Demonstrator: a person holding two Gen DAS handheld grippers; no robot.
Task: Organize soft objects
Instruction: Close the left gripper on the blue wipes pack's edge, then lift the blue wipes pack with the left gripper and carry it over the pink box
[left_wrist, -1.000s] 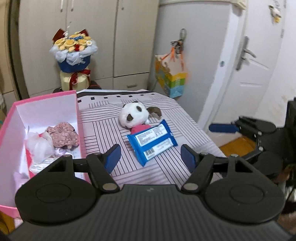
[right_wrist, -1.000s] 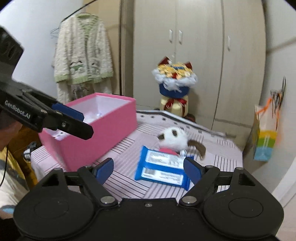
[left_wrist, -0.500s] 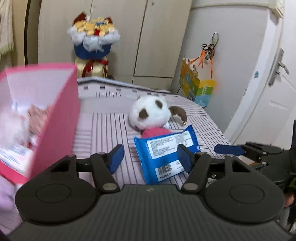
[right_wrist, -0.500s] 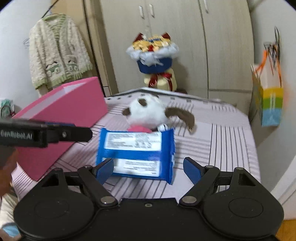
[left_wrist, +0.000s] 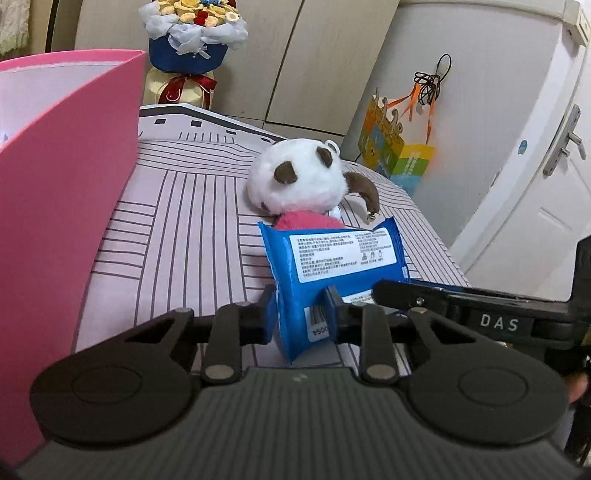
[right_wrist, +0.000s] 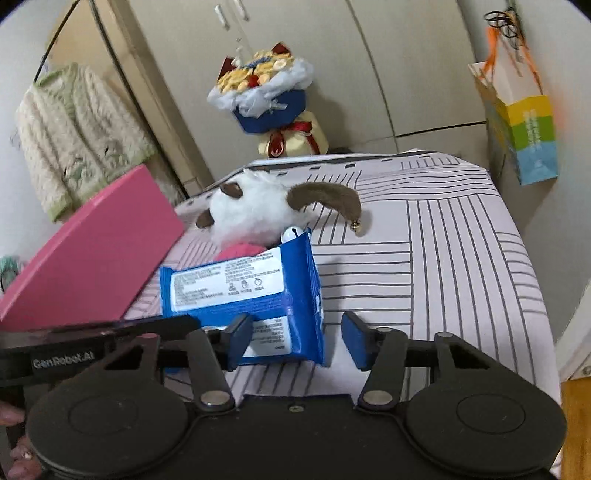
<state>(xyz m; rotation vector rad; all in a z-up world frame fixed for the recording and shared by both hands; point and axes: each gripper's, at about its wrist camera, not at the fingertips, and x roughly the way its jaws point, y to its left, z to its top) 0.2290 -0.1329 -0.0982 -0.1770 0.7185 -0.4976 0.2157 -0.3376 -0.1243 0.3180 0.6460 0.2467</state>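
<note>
Plush behind wipes pack; box left.

Soft, even indoor light fills both views, with no harsh glare. The striped cloth shows only a faint shadow beside the blue pack. Fisheye bending curves the cupboard and door lines near the edges, and dark corners vignette the right view. The pack's label reads sharp; the bag looks slightly smeared.

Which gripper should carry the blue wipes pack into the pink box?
Probably left. The left gripper already pinches the wipes pack, beside the pink box. The right gripper is still closing, one pad clear.
</note>
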